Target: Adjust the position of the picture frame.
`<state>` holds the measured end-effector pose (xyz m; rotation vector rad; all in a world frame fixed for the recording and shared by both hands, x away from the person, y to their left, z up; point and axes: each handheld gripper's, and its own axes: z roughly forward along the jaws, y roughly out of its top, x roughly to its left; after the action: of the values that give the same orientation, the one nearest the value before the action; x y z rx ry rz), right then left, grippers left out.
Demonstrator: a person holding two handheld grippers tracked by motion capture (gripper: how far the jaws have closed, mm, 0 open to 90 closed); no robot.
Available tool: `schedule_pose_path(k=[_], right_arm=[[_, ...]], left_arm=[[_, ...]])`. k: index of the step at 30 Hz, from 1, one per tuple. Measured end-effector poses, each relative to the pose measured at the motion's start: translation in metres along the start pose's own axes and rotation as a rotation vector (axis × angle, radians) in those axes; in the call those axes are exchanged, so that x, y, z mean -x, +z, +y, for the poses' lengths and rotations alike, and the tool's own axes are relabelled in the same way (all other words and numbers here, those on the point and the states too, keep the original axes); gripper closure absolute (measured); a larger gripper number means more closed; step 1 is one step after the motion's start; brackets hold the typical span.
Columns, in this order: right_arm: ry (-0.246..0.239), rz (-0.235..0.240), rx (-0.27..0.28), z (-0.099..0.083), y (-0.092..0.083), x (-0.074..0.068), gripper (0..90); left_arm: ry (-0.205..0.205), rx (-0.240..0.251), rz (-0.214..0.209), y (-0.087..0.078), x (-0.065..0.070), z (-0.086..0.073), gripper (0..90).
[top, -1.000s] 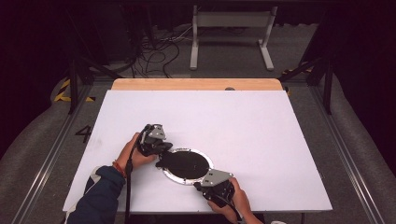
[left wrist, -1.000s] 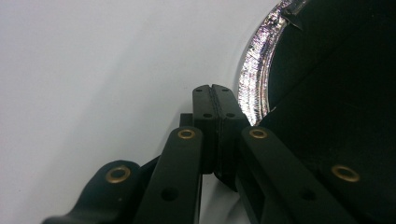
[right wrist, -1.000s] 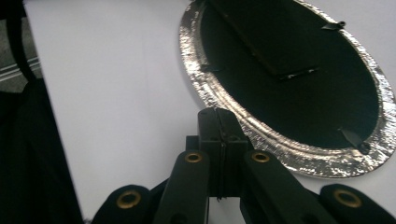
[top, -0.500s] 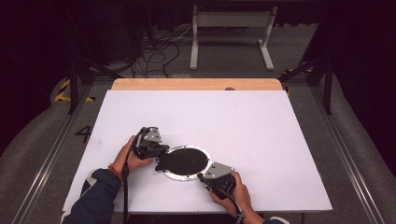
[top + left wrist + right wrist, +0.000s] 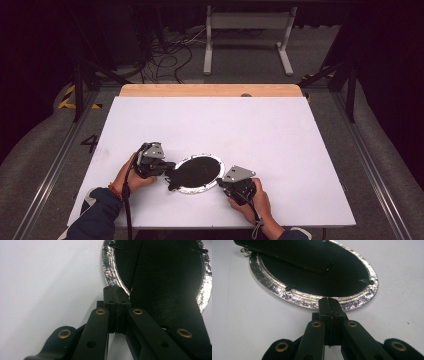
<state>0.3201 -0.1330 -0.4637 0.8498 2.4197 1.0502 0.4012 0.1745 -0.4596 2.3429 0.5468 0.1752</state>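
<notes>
White tabletop point(image 5: 280, 145): wide and bare, with the work at its near edge, between the person's two hands. There is room to slide the piece away from the edge, which I judge the safer way to handle it.
Oval frame point(image 5: 196, 173): a silvery hammered-metal picture frame lying face down, black backing board uppermost, its long axis running roughly left to right. In the right gripper view, small black tabs point(image 5: 290, 286) sit at the inner rim, apparently holding the backing in.
Stand flap point(image 5: 287, 253): the black easel leg lies across the back. It looks hinged, so pushing is better aimed at the metal rim.
Left gripper point(image 5: 167, 169): jaws pressed fully together with nothing between them, tips at the frame's left end, at the rim point(image 5: 110, 267) beside the black backing.
Right gripper point(image 5: 223, 181): also closed on nothing, tips touching or just short of the near right rim point(image 5: 352, 302); I cannot tell which.
Step in hand: seemingly steadying or nudging the frame from both ends.
Doing it well: keep both tips low against the rim, push evenly from each side, and move slowly so the frame doesn't spin or ride up.
</notes>
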Motion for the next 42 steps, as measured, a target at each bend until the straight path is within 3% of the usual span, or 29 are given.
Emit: schedule_pose_path(k=[3, 4, 8, 10, 12, 19, 22, 27, 31, 38, 42], right_arm=[[-0.009, 0.007, 0.0, -0.001, -0.001, -0.001, 90.0], [-0.005, 0.04, -0.003, 0.0, -0.002, -0.003, 90.0], [-0.036, 0.082, -0.008, 0.0, -0.004, -0.016, 90.0], [-0.043, 0.079, -0.007, 0.0, -0.004, -0.018, 90.0], [-0.042, 0.079, -0.005, 0.0, -0.003, -0.019, 90.0], [-0.041, 0.064, -0.005, 0.0, -0.004, -0.015, 90.0], [-0.014, 0.012, -0.009, -0.002, -0.005, -0.005, 90.0], [0.043, 0.009, 0.005, -0.005, -0.005, 0.012, 90.0], [0.037, -0.017, 0.0, -0.004, -0.005, 0.015, 90.0], [0.067, -0.062, 0.009, -0.007, -0.004, 0.035, 90.0], [0.077, -0.066, 0.0, -0.008, -0.005, 0.04, 90.0]], left_arm=[[0.012, -0.002, -0.002, -0.001, 0.004, -0.001, 90.0], [0.011, 0.005, -0.007, -0.001, 0.005, -0.003, 90.0], [0.016, 0.0, -0.017, -0.002, 0.01, -0.004, 89.9], [0.03, 0.001, -0.016, -0.002, 0.011, -0.004, 89.9], [0.024, 0.002, -0.032, -0.003, 0.014, -0.005, 89.9], [0.008, 0.013, -0.031, -0.003, 0.019, -0.006, 90.0], [0.004, 0.013, -0.03, -0.002, 0.02, -0.006, 90.0], [0.008, 0.016, -0.042, -0.001, 0.024, -0.005, 90.0], [0.001, 0.027, -0.061, 0.0, 0.026, -0.004, 90.0], [0.051, 0.024, -0.081, 0.008, 0.045, 0.004, 89.3], [0.024, 0.04, -0.097, 0.01, 0.046, 0.003, 89.3]])
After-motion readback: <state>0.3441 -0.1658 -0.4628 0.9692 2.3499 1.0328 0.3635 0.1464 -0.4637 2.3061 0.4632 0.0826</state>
